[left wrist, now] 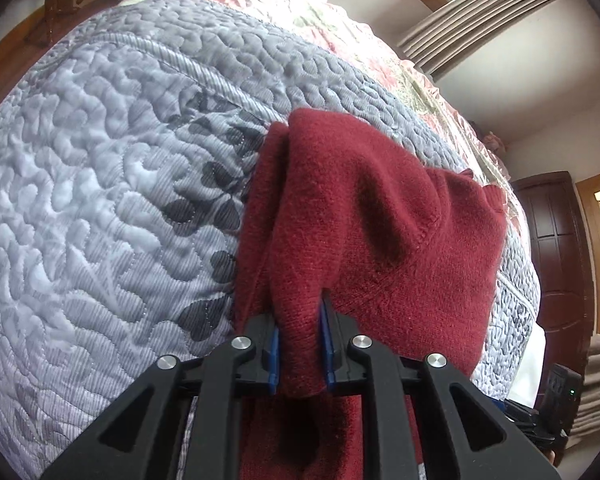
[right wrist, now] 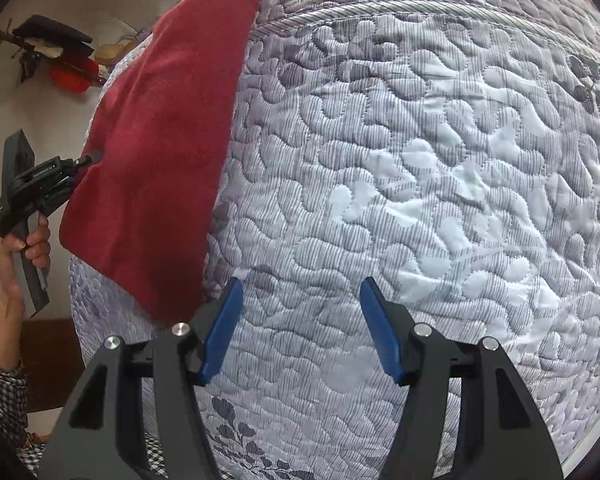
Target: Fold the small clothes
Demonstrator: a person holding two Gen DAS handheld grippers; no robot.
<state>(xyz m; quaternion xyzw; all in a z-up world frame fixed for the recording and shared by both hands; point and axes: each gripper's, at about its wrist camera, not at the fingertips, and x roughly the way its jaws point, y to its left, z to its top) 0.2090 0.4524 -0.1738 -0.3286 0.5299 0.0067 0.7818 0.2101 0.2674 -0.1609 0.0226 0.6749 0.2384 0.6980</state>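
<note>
Our left gripper [left wrist: 298, 350] is clenched on a bunch of the red garment [left wrist: 380, 220], which hangs partly lifted over the quilt [left wrist: 100, 200]. Our right gripper [right wrist: 300, 330] is released, above bare quilt. We judge the fold is underway; next it should catch the free edge.

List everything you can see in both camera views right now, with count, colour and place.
sweater: one, dark red, on the quilt, a fold pinched by the left gripper
quilt: one, grey-lilac, stitched, covering the bed
floral bedspread: one, pink, beyond the quilt
curtain: one, beige, upper right
wooden door: one, dark brown, far right
left gripper: black, blue pads, shut on the sweater
right gripper: black, blue pads, open above the quilt
hand: one, holding the left gripper's handle
</note>
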